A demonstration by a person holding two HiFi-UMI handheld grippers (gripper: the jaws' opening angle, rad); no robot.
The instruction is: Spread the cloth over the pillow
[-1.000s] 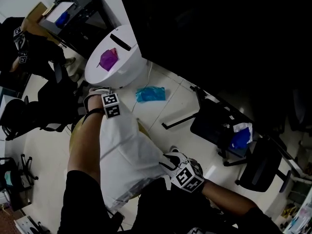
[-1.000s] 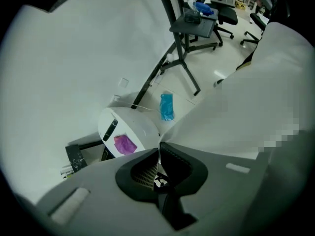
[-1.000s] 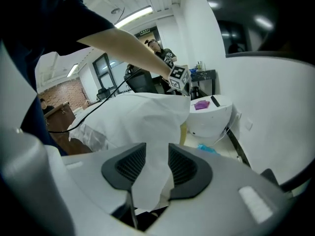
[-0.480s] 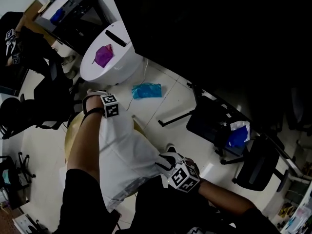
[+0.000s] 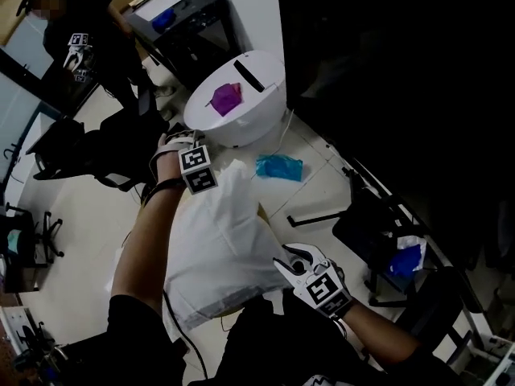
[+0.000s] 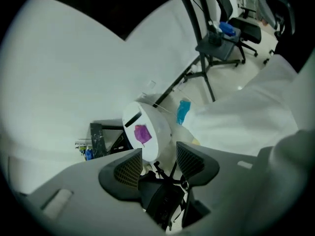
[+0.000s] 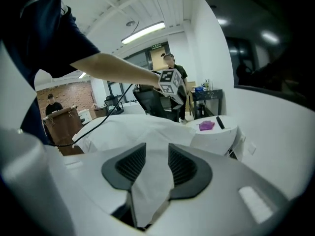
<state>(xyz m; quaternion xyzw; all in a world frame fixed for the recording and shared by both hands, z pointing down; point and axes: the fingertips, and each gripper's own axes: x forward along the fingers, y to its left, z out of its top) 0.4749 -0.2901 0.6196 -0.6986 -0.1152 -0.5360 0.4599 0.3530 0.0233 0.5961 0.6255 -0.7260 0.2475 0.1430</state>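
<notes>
The white cloth point(image 5: 217, 248) billows up between my two arms and drapes across the middle of the head view. A yellowish edge of the pillow point(image 5: 261, 210) peeks out at its far side; the rest is hidden under the cloth. My left gripper point(image 5: 179, 139) hangs above the cloth's far corner. Its jaws have just been opening, and in the left gripper view point(image 6: 159, 154) nothing lies between them; the cloth point(image 6: 246, 117) spreads off to the right. My right gripper point(image 5: 296, 256) holds the near edge: a bunched fold of cloth point(image 7: 147, 186) runs between its pads point(image 7: 130, 163).
A round white table point(image 5: 257, 115) with a purple object point(image 5: 225, 96) stands beyond the cloth. A blue bag point(image 5: 279, 167) lies on the floor. Black chairs point(image 5: 88, 151) and a person point(image 5: 80, 30) are at the left, and a black stand and chair point(image 5: 378, 215) at the right.
My left gripper has risen, opened and let go of the cloth's far corner. The cloth has puffed upward. My right gripper has lifted a little, still holding its edge.
</notes>
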